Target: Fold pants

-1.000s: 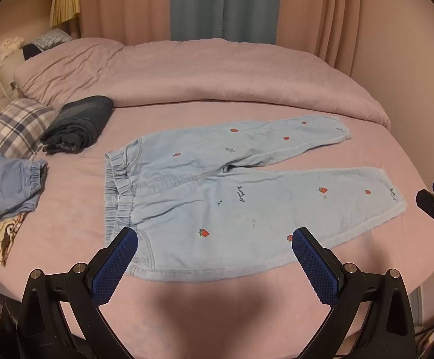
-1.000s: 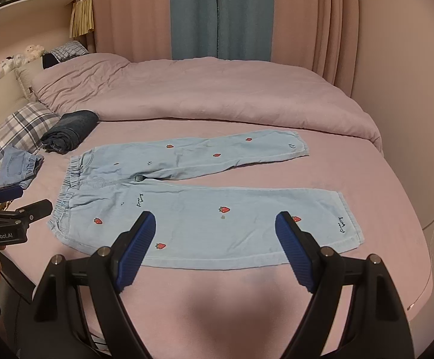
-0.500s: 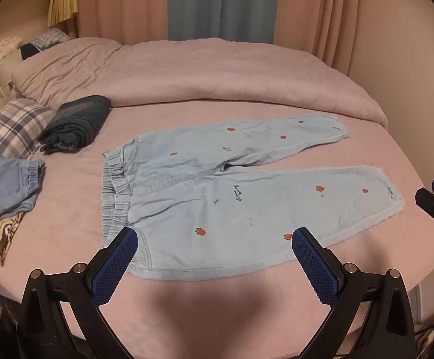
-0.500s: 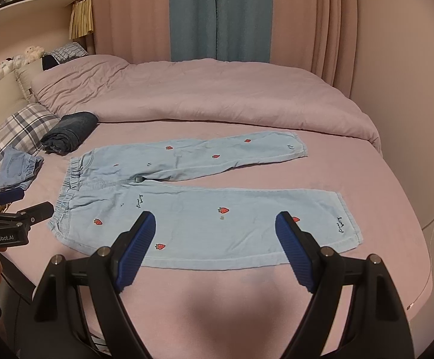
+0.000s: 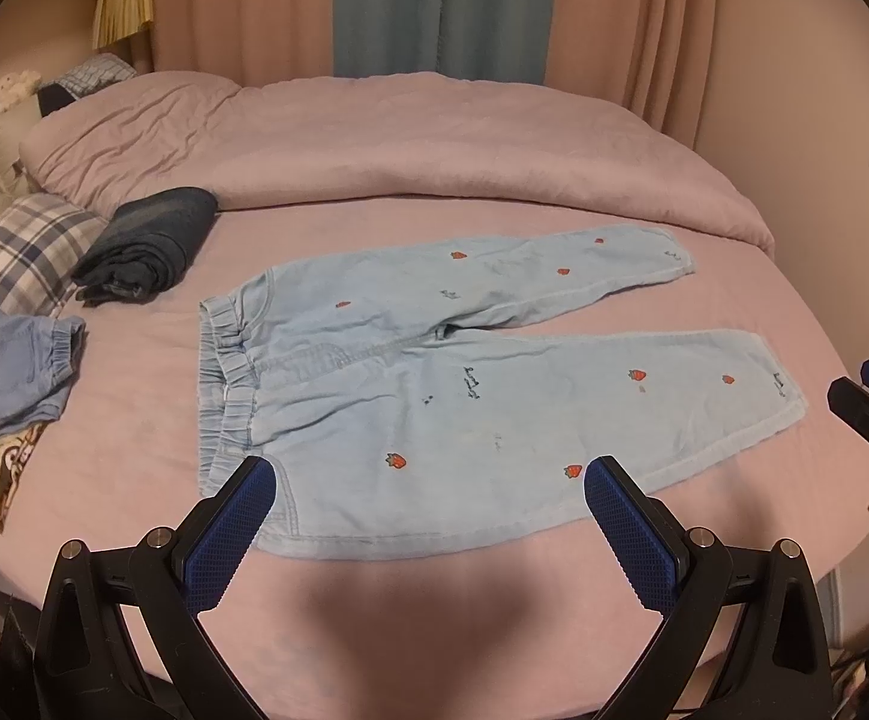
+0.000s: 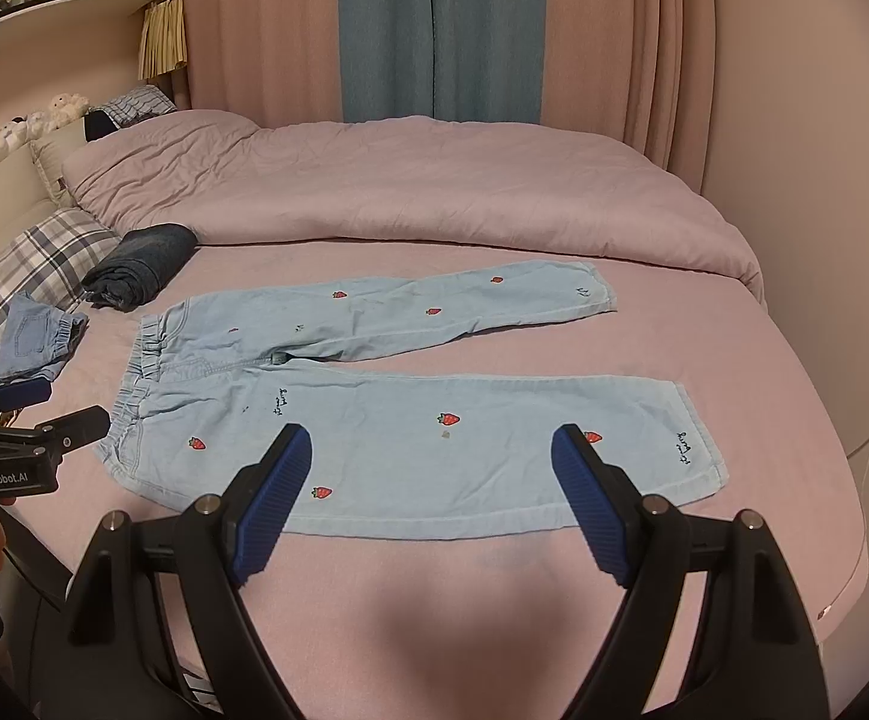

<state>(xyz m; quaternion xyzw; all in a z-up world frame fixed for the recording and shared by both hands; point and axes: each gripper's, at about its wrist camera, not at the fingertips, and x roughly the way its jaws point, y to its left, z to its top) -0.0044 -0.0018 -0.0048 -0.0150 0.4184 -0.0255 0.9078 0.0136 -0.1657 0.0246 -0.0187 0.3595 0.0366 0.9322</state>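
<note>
no fold is made: the pants (image 5: pixel 434 372) lie flat on the bed (image 5: pixel 374 588), both legs apart, with left gripper (image 5: pixel 428 516) and right gripper (image 6: pixel 431 498) spread and empty at the near edge.

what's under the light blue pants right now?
The light blue pants lie spread flat, directly on the pink sheet of the bed. No bulge suggests anything beneath, but the sheet under them is covered, so that cannot be confirmed.

Dim warm indoor light with a pinkish cast, no glare, soft dark shadow on the bed sheet (image 5: pixel 410 618) at bottom centre of both views, focus sharp, strong fisheye bending with black vignette in the corners.
</note>
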